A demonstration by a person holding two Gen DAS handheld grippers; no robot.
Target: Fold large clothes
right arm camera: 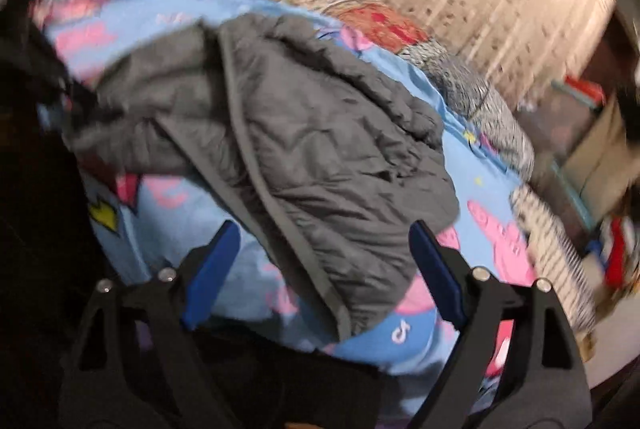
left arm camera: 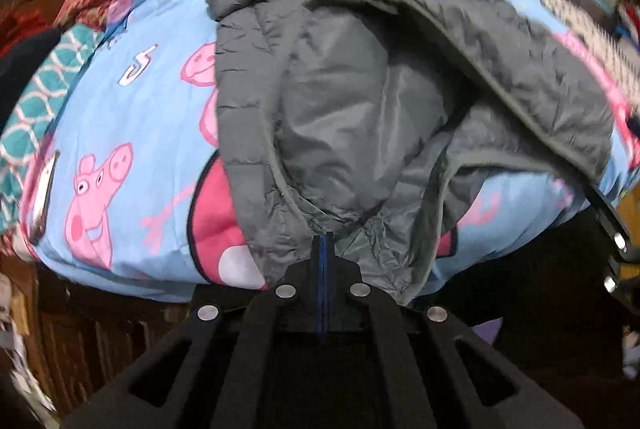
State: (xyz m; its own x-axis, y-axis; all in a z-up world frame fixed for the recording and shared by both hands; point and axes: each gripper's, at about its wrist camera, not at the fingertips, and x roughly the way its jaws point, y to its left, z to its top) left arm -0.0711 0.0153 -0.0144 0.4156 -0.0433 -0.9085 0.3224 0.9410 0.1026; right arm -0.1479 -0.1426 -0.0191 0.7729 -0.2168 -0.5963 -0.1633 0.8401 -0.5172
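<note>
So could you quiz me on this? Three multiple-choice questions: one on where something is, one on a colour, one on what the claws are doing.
1. Where does the padded jacket lie?
A. on the cartoon-pig bedsheet
B. on a bare wooden floor
C. on a hanger

2. What colour is the jacket?
A. red
B. grey
C. yellow

3. How do the two claws stand?
A. both wide open
B. both shut
C. left claw shut on the jacket, right claw open

Answers:
1 A: both views show the jacket spread over the blue sheet printed with pink pigs.
2 B: its quilted shell and lining are grey in both views.
3 C: the left fingers meet with the jacket's edge pinched between them, while the right's blue pads stand far apart over the jacket's hem.
</note>
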